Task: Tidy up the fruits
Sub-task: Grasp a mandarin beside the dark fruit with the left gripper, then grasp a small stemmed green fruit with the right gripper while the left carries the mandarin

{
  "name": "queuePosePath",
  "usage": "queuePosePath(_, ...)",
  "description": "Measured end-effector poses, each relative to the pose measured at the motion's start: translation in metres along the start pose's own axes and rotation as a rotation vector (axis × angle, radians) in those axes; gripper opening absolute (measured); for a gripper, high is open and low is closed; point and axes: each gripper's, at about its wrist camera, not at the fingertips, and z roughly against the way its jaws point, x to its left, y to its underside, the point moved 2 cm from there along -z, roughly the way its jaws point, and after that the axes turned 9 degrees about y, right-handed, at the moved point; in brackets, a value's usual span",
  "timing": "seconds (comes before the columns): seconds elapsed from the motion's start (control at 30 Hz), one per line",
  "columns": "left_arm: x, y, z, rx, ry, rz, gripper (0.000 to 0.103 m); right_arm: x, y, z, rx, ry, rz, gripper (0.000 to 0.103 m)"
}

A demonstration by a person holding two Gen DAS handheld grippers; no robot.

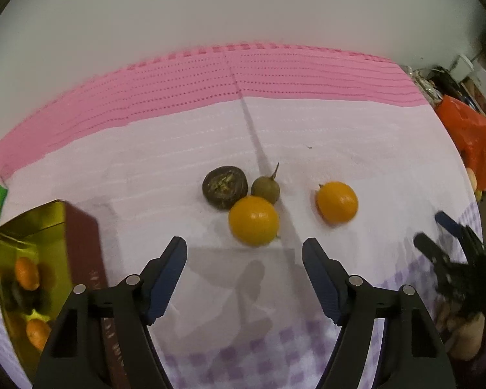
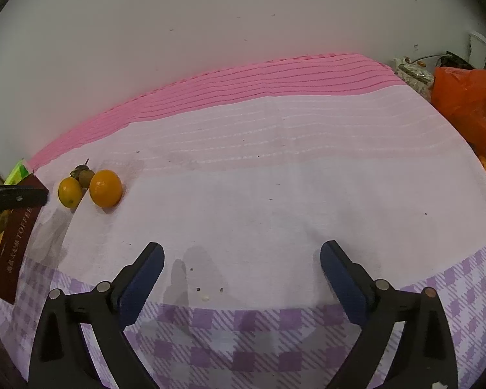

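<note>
Out in the middle of the cloth-covered counter (image 1: 356, 149), four loose fruits wait, the near orange (image 1: 253, 220) right ahead of the left gripper (image 1: 244, 246), jaws released and empty, presumably lining up to carry it to the gold tin (image 1: 29, 223) at the left edge, while the right gripper (image 2: 242, 253) hangs wide, holding nothing.

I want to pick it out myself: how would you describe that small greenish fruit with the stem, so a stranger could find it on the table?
Start at the gold-lined tin on the left of the pale cloth, then look right to the huddle of three fruits. The small olive-green fruit sits at the back, between the dark wrinkled fruit and the near orange fruit. It alone carries a thin upright stem.
</note>
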Motion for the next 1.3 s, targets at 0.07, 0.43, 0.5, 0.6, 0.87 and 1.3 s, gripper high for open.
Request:
queuePosePath(0.07, 0.003, -0.005, -0.011, 0.007, 0.003, 0.02, 0.074, 0.0, 0.0, -0.001, 0.001, -0.008, 0.001, 0.1)
queuePosePath(0.43, 0.012, -0.001, -0.033, 0.004, -0.01, 0.075, 0.04, 0.003, -0.001, -0.002, 0.003, -0.018, 0.007, 0.103)
queuePosePath(0.5, 0.013, 0.009, -0.022, 0.001, 0.018, 0.105, 0.04, 0.0, -0.001, -0.001, -0.002, -0.021, -0.007, 0.099)
queuePosePath(0.6, 0.014, 0.024, 0.001, -0.026, 0.055, 0.12, 0.04, 0.002, -0.01, 0.006, 0.003, -0.124, -0.044, 0.081)
queuePosePath(0.87, 0.037, 0.062, 0.059, -0.077, 0.092, 0.188, 0.04, 0.129, -0.068, 0.033, -0.102, -0.398, 0.47, 0.068)
queuePosePath(1.3, 0.065, 0.091, 0.103, -0.122, 0.088, 0.247, 0.04, 0.215, -0.066, -0.049, 0.05, -0.338, 0.74, 0.04)
